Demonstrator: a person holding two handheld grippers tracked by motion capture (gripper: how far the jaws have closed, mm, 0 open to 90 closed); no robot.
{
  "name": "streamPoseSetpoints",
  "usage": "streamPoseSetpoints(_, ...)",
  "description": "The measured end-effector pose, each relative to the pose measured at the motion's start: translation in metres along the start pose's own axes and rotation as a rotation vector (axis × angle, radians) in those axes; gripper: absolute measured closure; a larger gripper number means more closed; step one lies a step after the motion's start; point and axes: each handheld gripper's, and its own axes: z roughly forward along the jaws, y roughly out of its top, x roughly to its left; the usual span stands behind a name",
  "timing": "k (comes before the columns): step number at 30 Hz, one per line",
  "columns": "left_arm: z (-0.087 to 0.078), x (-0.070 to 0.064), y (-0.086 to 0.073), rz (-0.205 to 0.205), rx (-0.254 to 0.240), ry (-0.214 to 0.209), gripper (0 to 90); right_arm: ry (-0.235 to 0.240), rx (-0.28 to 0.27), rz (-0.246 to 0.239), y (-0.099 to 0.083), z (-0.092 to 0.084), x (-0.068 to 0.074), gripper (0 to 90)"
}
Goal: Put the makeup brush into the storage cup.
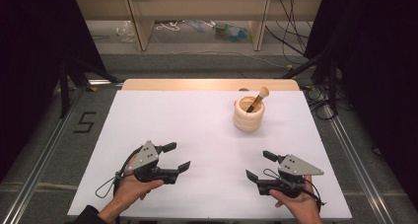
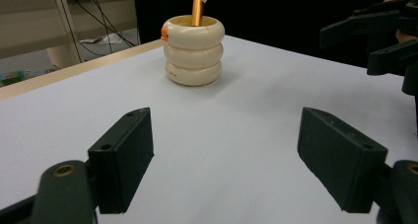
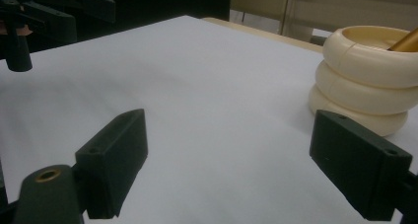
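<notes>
I have both hands low at the near edge of the white table (image 1: 162, 115), one on each side, forearms coming in from the bottom of the high view. My left gripper (image 1: 176, 157) sits in my left hand (image 1: 132, 187), palm under its body, grey plate up, with its nose angled forward and toward the right. Its jaws are spread wide with nothing between them; in the left gripper view they stand apart above bare table.

My right gripper (image 1: 260, 166) rests in my right hand (image 1: 296, 202), nose turned toward the left and slightly forward, so the two grippers point roughly at each other across the middle of the table. Its jaws are likewise spread and hold nothing.

The cream ribbed cup (image 1: 249, 114) stands upright at the far right part of the table, well apart from both grippers, with a brush (image 1: 258, 99) leaning inside it, handle down and pale tip up to the right. In the right gripper view the cup sits just beyond the right-hand jaw.
</notes>
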Motion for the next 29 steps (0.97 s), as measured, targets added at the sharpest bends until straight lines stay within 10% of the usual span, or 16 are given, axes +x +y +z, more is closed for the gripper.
streamPoseSetpoints(29, 0.0003, 0.0004, -0.0005, 0.016, 0.014, 0.002, 21.4, 0.009, -0.022, -0.001, -0.0008, 0.0024, 0.0000, 15.6)
